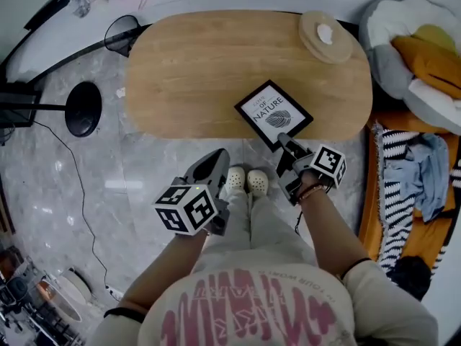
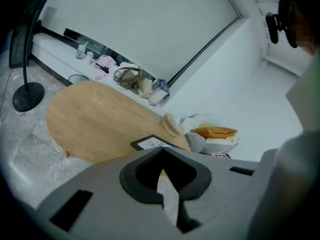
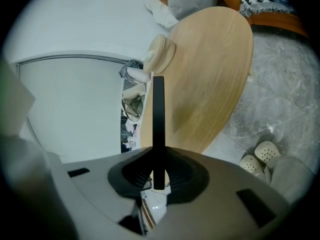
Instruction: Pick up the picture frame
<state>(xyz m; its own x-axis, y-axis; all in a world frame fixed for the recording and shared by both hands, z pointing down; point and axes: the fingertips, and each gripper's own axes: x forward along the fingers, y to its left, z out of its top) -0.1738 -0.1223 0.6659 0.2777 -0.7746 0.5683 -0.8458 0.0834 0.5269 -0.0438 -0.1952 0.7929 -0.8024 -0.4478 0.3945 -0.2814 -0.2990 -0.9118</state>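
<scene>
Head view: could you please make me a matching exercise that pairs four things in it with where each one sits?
Things:
1. picture frame
2. round wooden disc
3. white clogs
4. black lamp base

Places:
A. on the floor, left of the table
B. on the table's far right end
C. on the floor, just off the table's near edge
D. held in the right gripper

Pairs: 1-D, 2-B, 3-C, 4-A

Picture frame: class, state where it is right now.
Head view: the picture frame is at the wooden table's near right edge, its near corner held in the right tool.
</scene>
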